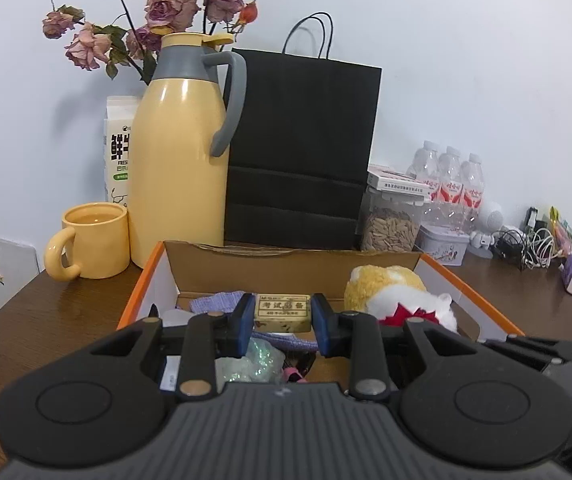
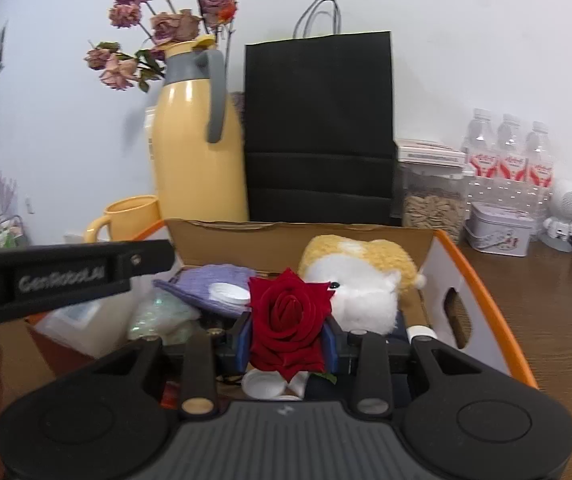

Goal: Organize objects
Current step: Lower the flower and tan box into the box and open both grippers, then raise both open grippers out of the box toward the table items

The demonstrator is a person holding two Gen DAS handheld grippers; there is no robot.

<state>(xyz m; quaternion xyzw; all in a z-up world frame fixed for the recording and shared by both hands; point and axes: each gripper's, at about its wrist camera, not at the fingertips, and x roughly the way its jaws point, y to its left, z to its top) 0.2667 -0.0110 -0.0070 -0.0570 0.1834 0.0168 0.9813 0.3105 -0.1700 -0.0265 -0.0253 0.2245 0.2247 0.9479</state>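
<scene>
I am gripping an eraser in my left gripper and a red rose in my right gripper above the box.

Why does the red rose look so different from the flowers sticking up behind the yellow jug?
The red rose is deep red and looks fresh; the dried flowers are faded dusty pink and shrivelled. The rose is gripped in the right tool over the box; the dried ones stand on long stems behind the jug. Both look like roses.
</scene>
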